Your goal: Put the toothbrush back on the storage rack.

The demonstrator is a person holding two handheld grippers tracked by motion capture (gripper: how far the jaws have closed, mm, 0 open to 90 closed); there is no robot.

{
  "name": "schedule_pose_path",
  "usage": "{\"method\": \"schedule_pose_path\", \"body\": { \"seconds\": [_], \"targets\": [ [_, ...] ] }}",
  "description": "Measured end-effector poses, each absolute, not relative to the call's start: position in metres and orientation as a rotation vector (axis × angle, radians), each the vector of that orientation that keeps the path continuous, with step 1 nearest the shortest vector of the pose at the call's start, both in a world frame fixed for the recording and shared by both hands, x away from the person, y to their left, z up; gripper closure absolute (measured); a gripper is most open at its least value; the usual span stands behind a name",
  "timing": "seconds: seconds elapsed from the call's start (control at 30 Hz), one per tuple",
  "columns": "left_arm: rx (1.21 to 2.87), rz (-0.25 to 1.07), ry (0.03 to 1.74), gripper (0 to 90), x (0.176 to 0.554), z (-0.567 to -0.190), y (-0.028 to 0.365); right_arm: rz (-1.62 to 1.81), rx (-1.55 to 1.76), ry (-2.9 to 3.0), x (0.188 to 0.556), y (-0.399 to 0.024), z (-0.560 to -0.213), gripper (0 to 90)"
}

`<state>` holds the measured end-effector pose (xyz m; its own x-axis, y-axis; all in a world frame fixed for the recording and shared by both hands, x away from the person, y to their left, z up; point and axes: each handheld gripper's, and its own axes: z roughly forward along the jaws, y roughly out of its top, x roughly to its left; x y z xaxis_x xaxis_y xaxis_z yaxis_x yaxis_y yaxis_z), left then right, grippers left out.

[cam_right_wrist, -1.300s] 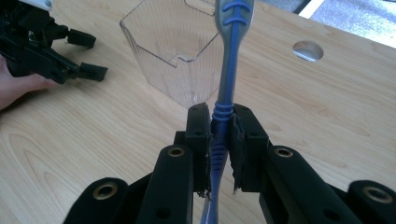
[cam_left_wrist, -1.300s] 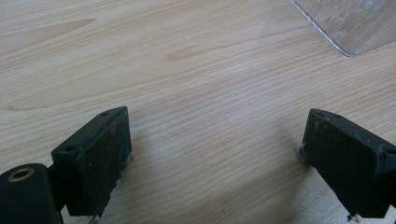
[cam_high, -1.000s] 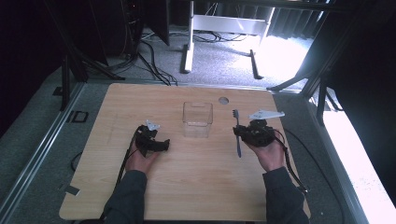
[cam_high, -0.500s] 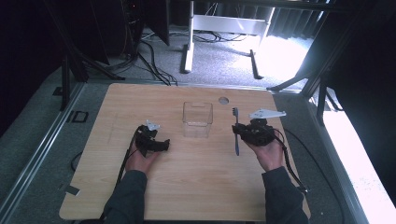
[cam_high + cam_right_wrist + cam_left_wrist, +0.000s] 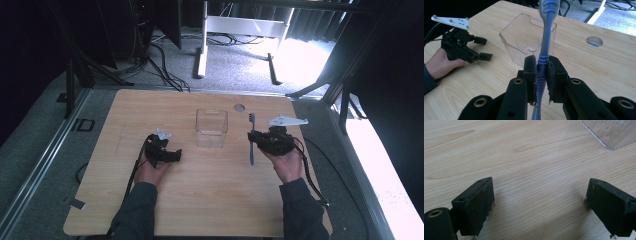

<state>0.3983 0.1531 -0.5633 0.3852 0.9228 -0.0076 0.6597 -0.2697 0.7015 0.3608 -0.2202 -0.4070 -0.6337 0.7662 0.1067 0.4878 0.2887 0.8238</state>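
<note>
Near the person, the right gripper has its fingers clamped on a blue toothbrush, held above the bench. The left gripper rests on the bench, fingers apart. Farther back between them stands a clear box.

floor: grey carpet | cables | sunlit patch | surroundings dark
</note>
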Motion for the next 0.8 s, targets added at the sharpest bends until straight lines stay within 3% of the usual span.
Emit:
{"method": "schedule_pose_path", "body": {
  "seconds": [0.8],
  "targets": [
    [2.026,0.545,1.353,8.7,0.3983,-0.5632,0.1532,1.363,1.119,2.219,0.3650,-0.2164,-0.4036,78.6]
  ]
}}
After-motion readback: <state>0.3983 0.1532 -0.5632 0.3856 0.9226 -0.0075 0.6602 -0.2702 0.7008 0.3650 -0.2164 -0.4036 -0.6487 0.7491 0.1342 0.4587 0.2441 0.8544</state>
